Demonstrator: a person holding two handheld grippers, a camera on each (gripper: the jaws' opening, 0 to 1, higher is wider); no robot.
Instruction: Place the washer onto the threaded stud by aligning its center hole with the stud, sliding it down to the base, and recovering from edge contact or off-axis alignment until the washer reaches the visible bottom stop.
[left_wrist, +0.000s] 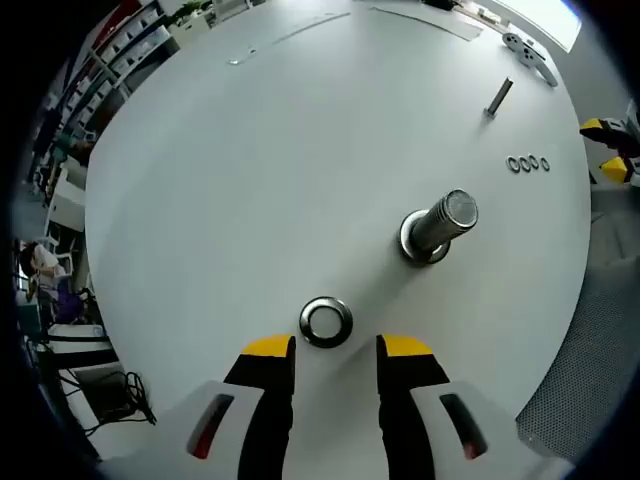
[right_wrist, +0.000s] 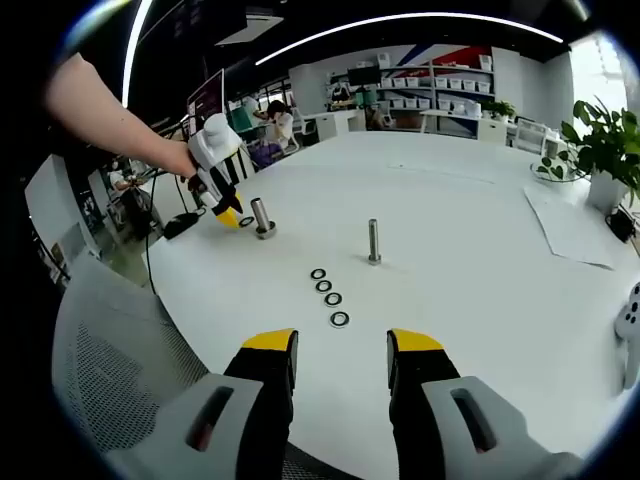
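Left gripper (left_wrist: 335, 348): yellow-tipped jaws apart, nothing between them, poised low over the white bench (left_wrist: 250, 180).
Washer (left_wrist: 325, 322): lying flat on the bench just ahead of the left jaws, in line with the gap, not on any stud.
Threaded stud (left_wrist: 440, 227): standing on its flanged base a little beyond the washer, well apart from it; top bare.
Right gripper (right_wrist: 340, 345): jaws apart and empty, hanging over the near edge of the bench.
Spare washers (right_wrist: 328, 292): four in a row just ahead of the right jaws, flat on the bench.
Second stud (right_wrist: 373, 241): upright behind that row, bare.
Person's arm (right_wrist: 110, 110): reaches in from the left of the right gripper view, holding the left gripper down by the first stud.
Grey mesh chair (right_wrist: 110, 360): beside the bench edge.
Plant (right_wrist: 600, 150): far side, at the right.
Writing: none readable on any of it.
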